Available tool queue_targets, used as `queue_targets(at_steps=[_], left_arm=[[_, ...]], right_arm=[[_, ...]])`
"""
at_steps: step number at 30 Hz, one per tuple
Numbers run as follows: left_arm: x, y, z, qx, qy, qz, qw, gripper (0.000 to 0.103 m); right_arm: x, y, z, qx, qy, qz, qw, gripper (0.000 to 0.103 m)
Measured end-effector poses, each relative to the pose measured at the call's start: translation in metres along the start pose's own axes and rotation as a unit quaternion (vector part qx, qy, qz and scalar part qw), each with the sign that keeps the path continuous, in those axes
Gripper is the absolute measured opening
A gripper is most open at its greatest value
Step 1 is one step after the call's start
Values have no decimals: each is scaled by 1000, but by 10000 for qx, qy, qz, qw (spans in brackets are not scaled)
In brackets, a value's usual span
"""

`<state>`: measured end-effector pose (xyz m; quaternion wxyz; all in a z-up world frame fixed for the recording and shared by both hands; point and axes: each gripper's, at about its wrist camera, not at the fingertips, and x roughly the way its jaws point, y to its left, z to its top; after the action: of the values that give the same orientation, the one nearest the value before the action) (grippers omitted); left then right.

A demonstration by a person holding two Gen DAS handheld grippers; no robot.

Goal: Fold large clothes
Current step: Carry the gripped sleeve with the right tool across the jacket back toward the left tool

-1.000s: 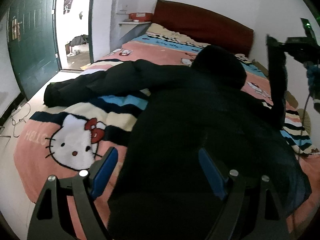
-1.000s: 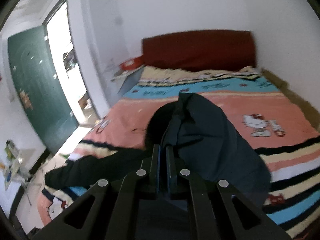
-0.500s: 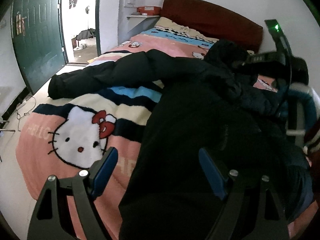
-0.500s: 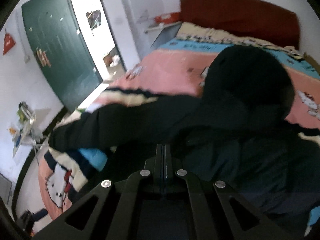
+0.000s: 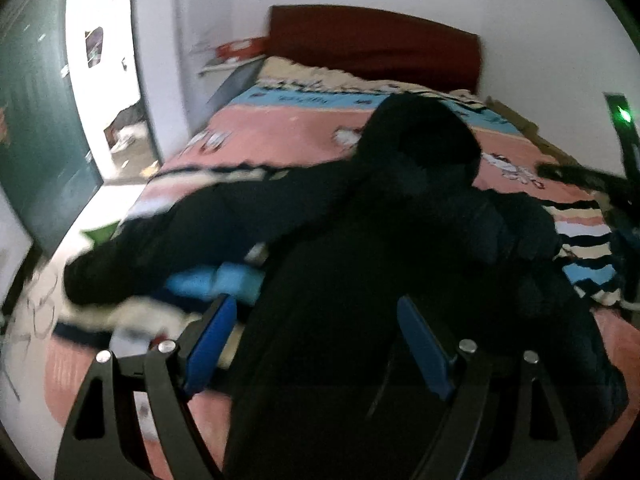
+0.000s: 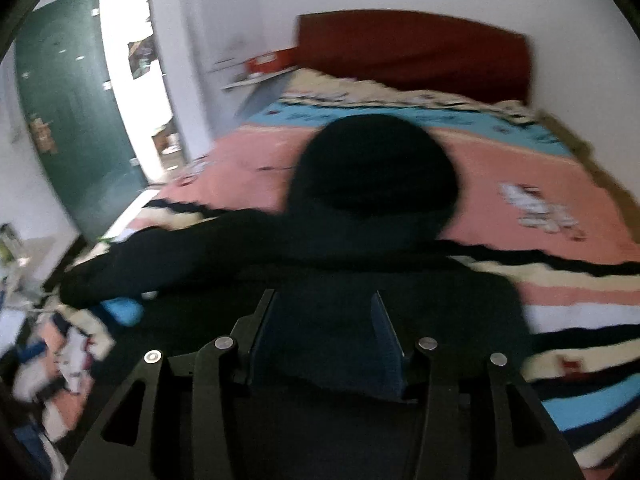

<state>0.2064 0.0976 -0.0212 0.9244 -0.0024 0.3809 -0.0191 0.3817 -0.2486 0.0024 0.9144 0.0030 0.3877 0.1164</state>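
Note:
A large black hooded jacket (image 5: 352,264) lies on the bed. Its hood (image 6: 372,168) points toward the headboard and one sleeve (image 5: 180,236) stretches left to the bed's edge. The other sleeve (image 5: 500,228) lies bunched over the jacket's right side. My left gripper (image 5: 316,308) is open above the jacket's lower body, its blue pads wide apart and touching nothing. My right gripper (image 6: 323,300) hovers over the jacket's back with its jaws opening; black cloth shows between the pads but they do not press on it. The picture is blurred.
The bed carries a pink, blue and striped cartoon-cat blanket (image 6: 540,208) and has a dark red headboard (image 6: 412,52). A green door (image 6: 76,120) stands open at the left beside a bright doorway. A wall shelf holds a red box (image 6: 272,60). Clutter (image 6: 24,360) lies by the bed's left edge.
My right gripper, shut on lifted jacket cloth a second ago, has come down and its jaws have parted; the cloth now lies on the jacket. My left gripper has shifted and stays open.

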Motion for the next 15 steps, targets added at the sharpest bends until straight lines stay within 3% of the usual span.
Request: queue_targets(at_steps=[7,15], left_arm=[[72,-67,83,470,-140,-312,9983,83],[184,-129,126,498,225,-519,9972,83]], right_arm=[[-7,-97,-5,475,-71,-696,9964,48],[54,-150,-19,907,139,-1010,9906,48]])
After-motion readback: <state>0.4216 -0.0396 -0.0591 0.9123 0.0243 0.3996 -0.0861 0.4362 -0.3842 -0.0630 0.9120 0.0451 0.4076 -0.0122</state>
